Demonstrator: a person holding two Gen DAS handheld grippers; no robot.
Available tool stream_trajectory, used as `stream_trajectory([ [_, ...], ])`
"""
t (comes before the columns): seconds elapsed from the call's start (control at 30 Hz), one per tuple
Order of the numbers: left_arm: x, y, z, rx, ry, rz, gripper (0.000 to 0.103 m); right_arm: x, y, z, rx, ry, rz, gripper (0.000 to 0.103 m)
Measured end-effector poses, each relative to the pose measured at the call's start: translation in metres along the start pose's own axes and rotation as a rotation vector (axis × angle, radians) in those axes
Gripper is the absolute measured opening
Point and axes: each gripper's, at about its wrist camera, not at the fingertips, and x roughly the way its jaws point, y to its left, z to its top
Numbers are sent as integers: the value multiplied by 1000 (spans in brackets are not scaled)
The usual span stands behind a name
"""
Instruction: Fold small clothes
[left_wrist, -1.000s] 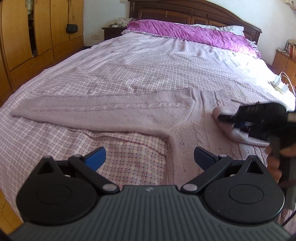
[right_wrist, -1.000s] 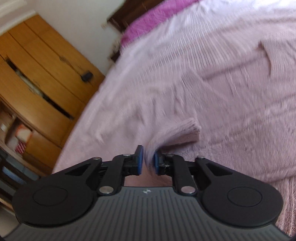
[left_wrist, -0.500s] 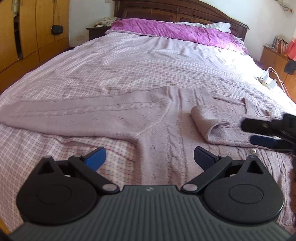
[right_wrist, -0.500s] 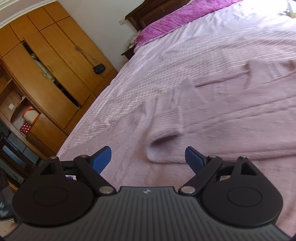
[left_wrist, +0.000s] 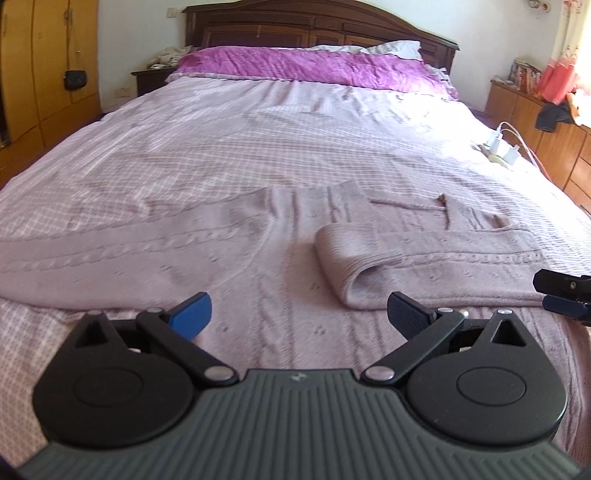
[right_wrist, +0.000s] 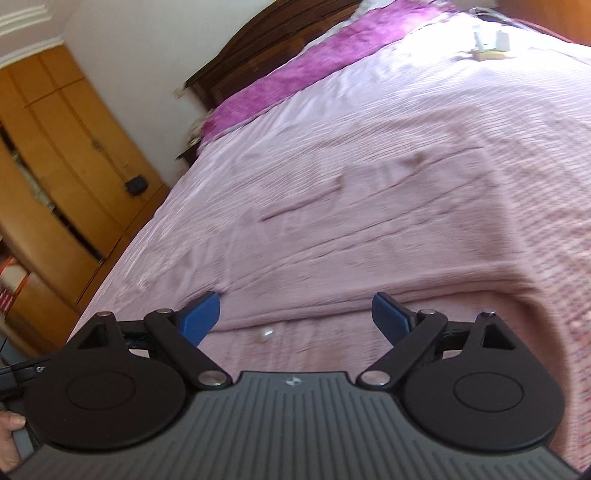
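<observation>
Bedroom scene, and a wide bed (left_wrist: 295, 122) fills it, covered in a pale checked spread, with a purple pillow (left_wrist: 314, 68) along the dark wooden headboard (left_wrist: 321, 29). On the near half of the bed lies the pink cable-knit sweater (left_wrist: 258, 258), spread flat. One sleeve (left_wrist: 92, 258) runs straight out to the left across the spread; the other sleeve (left_wrist: 406, 262) is folded in over the body, its ribbed cuff resting near the middle of the chest.

The left gripper (left_wrist: 297, 314) hovers low over the sweater's near part, blue-padded fingers (left_wrist: 192, 314) spread wide and holding nothing. At the right edge of that view, the tips of the right gripper (left_wrist: 563, 293) poke in, just beside the folded sleeve. The right wrist view is motion-blurred, but its fingers (right_wrist: 201, 319) are plainly apart and empty too, over the knit, with a small pale button (right_wrist: 265, 333) between them on the fabric.

Around the bed: white chargers with cables (left_wrist: 502, 147) sit on the far right side of the spread, clear of the sweater. Wooden wardrobes (left_wrist: 40, 66) stand on the left, a small black bag (left_wrist: 75, 78) hanging from one door. A low cabinet (left_wrist: 546, 122) on the right carries books and clothes.
</observation>
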Motion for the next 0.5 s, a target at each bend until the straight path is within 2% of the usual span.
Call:
stream_trajectory([
  [0.13,11,-7,4,10,-14,0,103,2,-6,-6,-92,-62,-93,94],
  [0.23,26,-11,5,22,2,8,103,13,-11,-18,-152,-67,-153,94],
  [0.33,41,-13,6,19,6,29,103,23,-22,-29,-145,-46,-156,94],
  [0.5,62,-16,9,-35,8,22,103,25,-26,-41,-203,-81,-139,97],
])
